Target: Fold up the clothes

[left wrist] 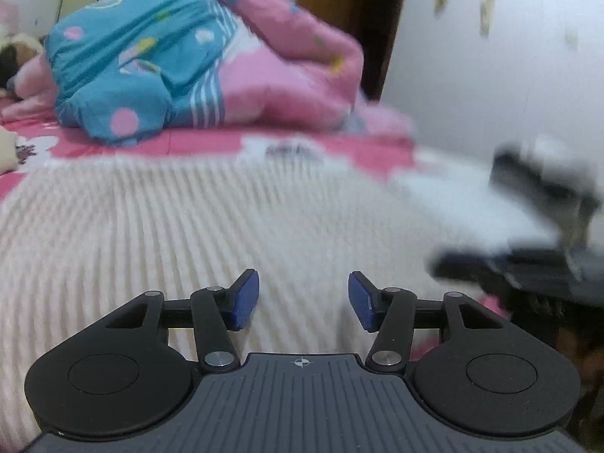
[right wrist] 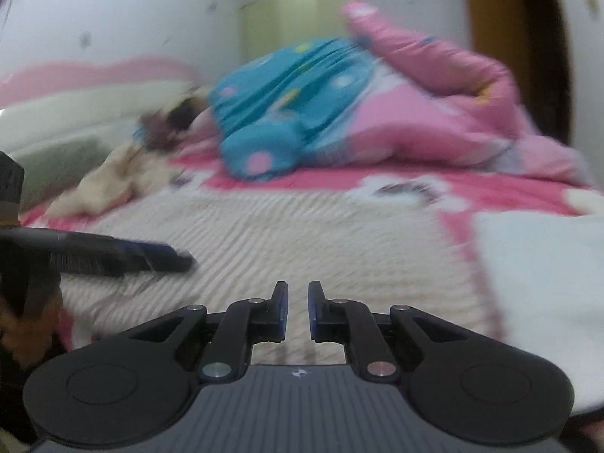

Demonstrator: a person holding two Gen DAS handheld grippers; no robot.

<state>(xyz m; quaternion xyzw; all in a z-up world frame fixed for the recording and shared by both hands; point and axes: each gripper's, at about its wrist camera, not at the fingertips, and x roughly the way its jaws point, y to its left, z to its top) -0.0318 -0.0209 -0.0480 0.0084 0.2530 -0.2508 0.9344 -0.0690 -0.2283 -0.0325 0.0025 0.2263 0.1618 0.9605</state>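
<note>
A cream ribbed knit garment [left wrist: 170, 234] lies spread flat on the bed and fills the ground below both grippers. My left gripper [left wrist: 304, 294] hovers just above it, open, with nothing between its blue pads. In the right wrist view the same knit [right wrist: 302, 238] stretches ahead of my right gripper [right wrist: 298, 302], whose pads stand almost together with only a thin slit and nothing in it. Each gripper shows blurred in the other's view: the right gripper [left wrist: 453, 264] at the right, the left gripper [right wrist: 177, 258] at the left, both low over the knit.
A bundled pink and blue dotted quilt [left wrist: 151, 60] is heaped at the back of the bed on a pink patterned sheet [left wrist: 211, 143]. A pale white cloth [right wrist: 540, 283] lies to the right of the knit, a beige crumpled item [right wrist: 113, 181] at the back left. A brown door [left wrist: 377, 19] stands behind.
</note>
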